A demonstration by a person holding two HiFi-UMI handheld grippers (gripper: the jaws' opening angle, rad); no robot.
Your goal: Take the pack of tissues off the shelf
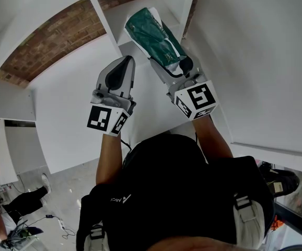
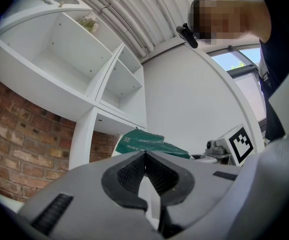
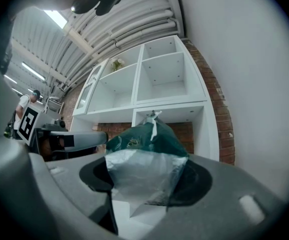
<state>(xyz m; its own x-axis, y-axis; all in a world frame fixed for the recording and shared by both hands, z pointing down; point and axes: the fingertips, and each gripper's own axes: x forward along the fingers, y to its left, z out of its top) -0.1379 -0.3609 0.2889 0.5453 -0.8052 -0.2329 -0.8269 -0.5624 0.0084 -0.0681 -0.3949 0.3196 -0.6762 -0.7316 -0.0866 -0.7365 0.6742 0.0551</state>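
The pack of tissues (image 1: 156, 38) is a dark green plastic pack with a clear white end. My right gripper (image 1: 179, 67) is shut on that near end, and the pack sticks out ahead toward the white shelf unit (image 1: 109, 7). In the right gripper view the pack (image 3: 144, 154) fills the space between the jaws of the right gripper (image 3: 147, 181), in front of a low compartment of the shelf unit (image 3: 154, 79). My left gripper (image 1: 124, 61) is beside it on the left, shut and empty. The left gripper view shows its pads (image 2: 157, 171) meeting and the pack (image 2: 144, 143) just beyond.
A brick wall (image 1: 51, 41) backs the shelf unit, and a plain white wall (image 1: 255, 51) stands close on the right. A small plant (image 2: 89, 20) sits in an upper compartment. A person (image 1: 10, 208) is on the floor at lower left, near a cable (image 1: 54, 221).
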